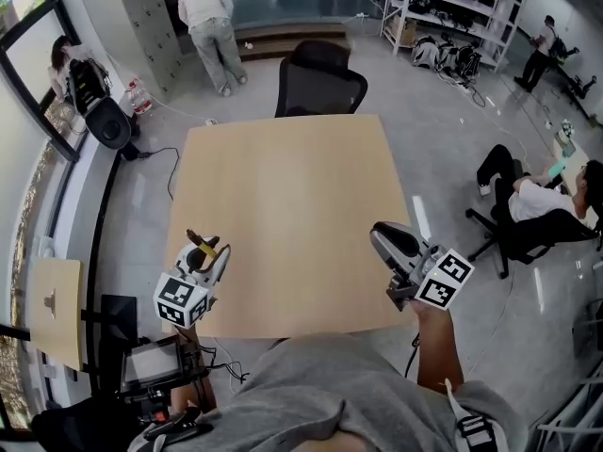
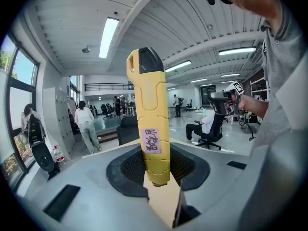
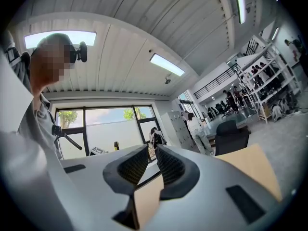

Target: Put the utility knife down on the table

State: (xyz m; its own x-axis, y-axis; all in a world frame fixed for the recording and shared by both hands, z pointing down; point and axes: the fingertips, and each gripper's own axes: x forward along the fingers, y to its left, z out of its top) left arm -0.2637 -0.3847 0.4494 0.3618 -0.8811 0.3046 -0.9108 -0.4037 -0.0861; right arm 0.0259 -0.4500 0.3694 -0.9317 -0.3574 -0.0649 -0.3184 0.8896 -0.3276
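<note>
**Holding a utility knife over the table edge, not yet set down**

Head view: one square wooden table (image 1: pixel 292 196) lies below, its top bare. At its near left edge the left gripper (image 1: pixel 209 254) carries the one utility knife (image 1: pixel 201 246), yellow and black. The knife looks clear of the wood, though I cannot be sure from this angle. At the near right edge, the right gripper (image 1: pixel 380 237) points across the table, well apart from the knife. One empty black office chair (image 1: pixel 318 81) stands at the far side. At least four other people are around the room, none near the table.

Left gripper view: the jaws are clamped on the lower part of the knife (image 2: pixel 149 114), which stands upright between the dark pads of the left gripper (image 2: pixel 158 170). Its black end is on top, and a pink label is stuck on its yellow body. A strip of tabletop shows below the jaws.

Right gripper view: the jaws of the right gripper (image 3: pixel 150 165) are drawn almost together, with only a thin gap and nothing between them. The table (image 3: pixel 250 170) shows to the right.

Progress, as I judge it: the knife has been brought to the table but not put down. It remains to lower it onto the wood, open the left jaws and draw that gripper away. In all there are two grippers, one knife, one table and one chair.
</note>
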